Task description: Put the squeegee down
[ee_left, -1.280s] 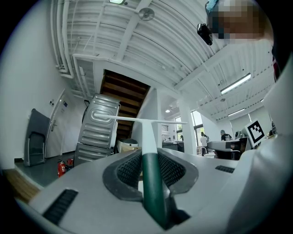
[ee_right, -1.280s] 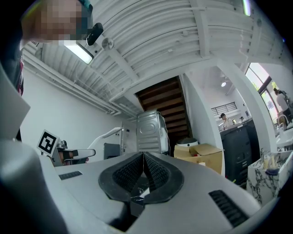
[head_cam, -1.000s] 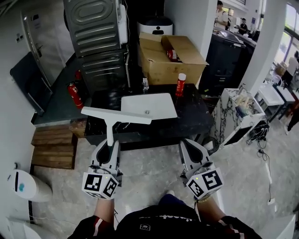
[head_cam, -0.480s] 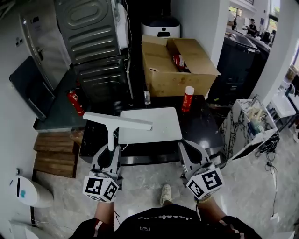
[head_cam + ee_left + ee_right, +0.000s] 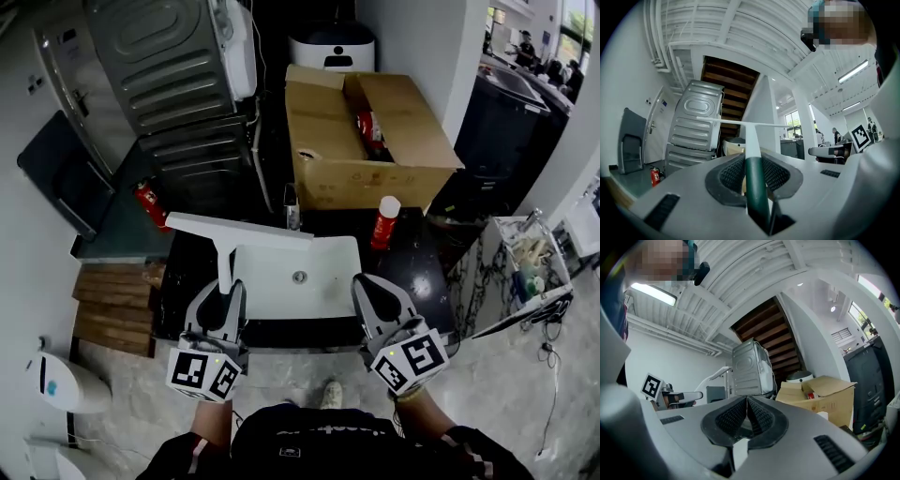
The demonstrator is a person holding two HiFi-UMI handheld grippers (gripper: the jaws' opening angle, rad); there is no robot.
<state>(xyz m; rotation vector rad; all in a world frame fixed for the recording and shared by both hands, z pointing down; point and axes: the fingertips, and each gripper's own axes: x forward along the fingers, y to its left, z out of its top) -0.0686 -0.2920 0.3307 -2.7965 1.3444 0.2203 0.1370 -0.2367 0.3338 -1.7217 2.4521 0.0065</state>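
Observation:
My left gripper [image 5: 228, 289] is shut on the dark green handle of a squeegee [image 5: 225, 246]. Its white stem rises to a long white blade [image 5: 239, 229] lying crosswise above the left part of a white panel [image 5: 309, 286] on a black table [image 5: 412, 272]. In the left gripper view the squeegee [image 5: 751, 150] stands straight between the pads, its blade level across the view. My right gripper [image 5: 367, 284] hangs over the table's near edge, right of the panel, jaws shut with nothing between them [image 5: 746, 401].
An open cardboard box [image 5: 366, 131] stands behind the table, a red-and-white can [image 5: 383, 221] and a small bottle [image 5: 291, 206] at the table's far side. A grey washing machine [image 5: 159, 66] and a red fire extinguisher [image 5: 150, 204] stand far left, wooden steps [image 5: 112, 305] left.
The person has walked up to the black table; both grippers now reach over its near edge. The squeegee stays in the left gripper, its blade now above the white panel.

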